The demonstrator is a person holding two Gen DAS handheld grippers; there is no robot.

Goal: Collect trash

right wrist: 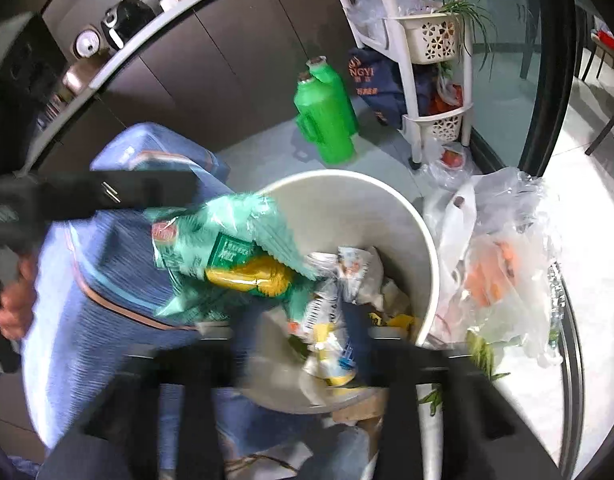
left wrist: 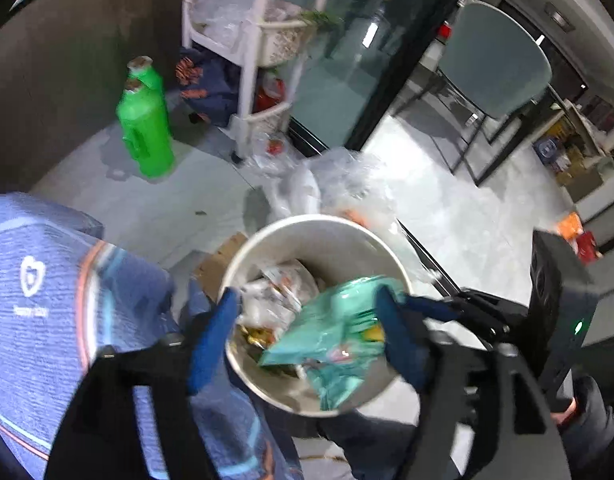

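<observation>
Left wrist view shows my left gripper [left wrist: 307,332] wide open over the white bin [left wrist: 307,236] at lower centre, green wrapper [left wrist: 331,336] dropping in, plastic bags [left wrist: 339,184] beyond left to collect.

Colours around the white bin

White bin [left wrist: 307,236] holds a mint-green wrapper [left wrist: 335,332] with yellow print; at ten o'clock stands a bright green jug [left wrist: 145,124]; blue striped bag [left wrist: 39,300] at nine o'clock.

Both wrist cams look steeply down from close above the white bin [left wrist: 307,232] [right wrist: 387,208]. They share that bin, the green bottle [left wrist: 147,128] [right wrist: 327,116] and the white rack [left wrist: 251,60] [right wrist: 411,80] behind.
</observation>
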